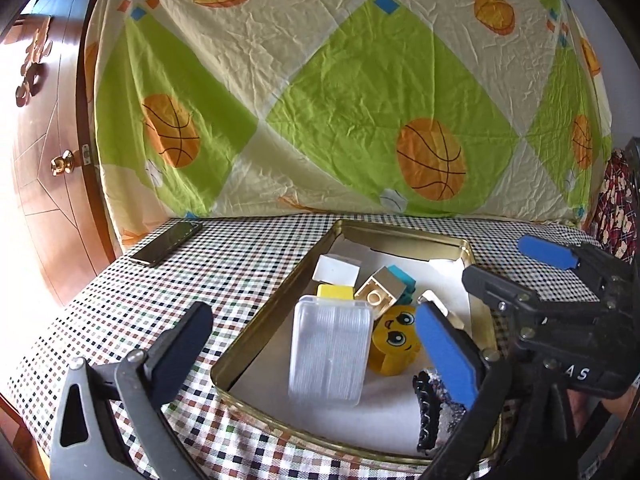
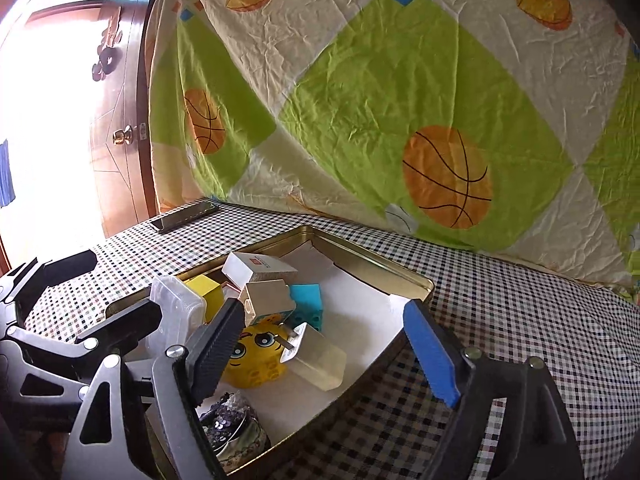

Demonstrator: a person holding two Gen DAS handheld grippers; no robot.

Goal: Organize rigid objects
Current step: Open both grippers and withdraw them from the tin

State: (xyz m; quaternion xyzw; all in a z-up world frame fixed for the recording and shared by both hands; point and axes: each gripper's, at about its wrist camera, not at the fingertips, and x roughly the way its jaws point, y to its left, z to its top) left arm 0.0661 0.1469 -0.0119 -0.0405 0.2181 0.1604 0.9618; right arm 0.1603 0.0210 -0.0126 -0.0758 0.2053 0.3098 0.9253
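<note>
one clear case (image 1: 329,350) between left gripper (image 1: 316,344) fingers

Both tools have grey metal arms with silver screws; pads are black or blue (right body marked "AS").

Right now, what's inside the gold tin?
The tin is lined with white paper. On it: a clear plastic case, a yellow smiley block, white, yellow, cream and teal blocks, a plug adapter and a sequined piece. Anything under the case is hidden.
</note>
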